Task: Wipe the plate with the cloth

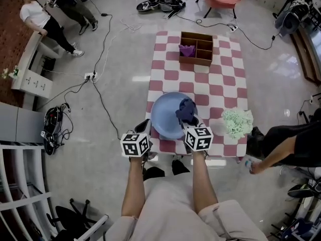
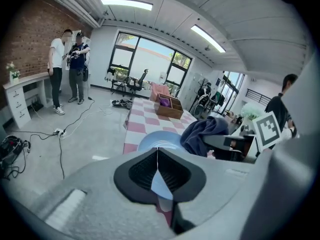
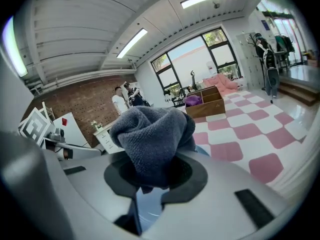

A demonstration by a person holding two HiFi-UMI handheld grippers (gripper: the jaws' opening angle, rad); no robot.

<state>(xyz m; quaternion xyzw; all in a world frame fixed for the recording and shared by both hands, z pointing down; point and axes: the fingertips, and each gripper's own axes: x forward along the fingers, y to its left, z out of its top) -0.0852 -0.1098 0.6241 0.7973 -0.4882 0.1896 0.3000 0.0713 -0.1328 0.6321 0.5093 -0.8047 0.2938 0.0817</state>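
While the plate [image 1: 165, 117] was pinched at its rim by the left gripper [image 1: 145, 128], the cloth [image 1: 186, 108] was clamped by the right gripper [image 1: 189, 121].

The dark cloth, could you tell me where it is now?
In the head view the dark cloth is clamped in the right gripper, over the right side of the blue plate.

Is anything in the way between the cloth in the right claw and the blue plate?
No, nothing I can see. The right claw holds the dark cloth right over the plate, with nothing between them. The green cloth lies off to the side on the table.
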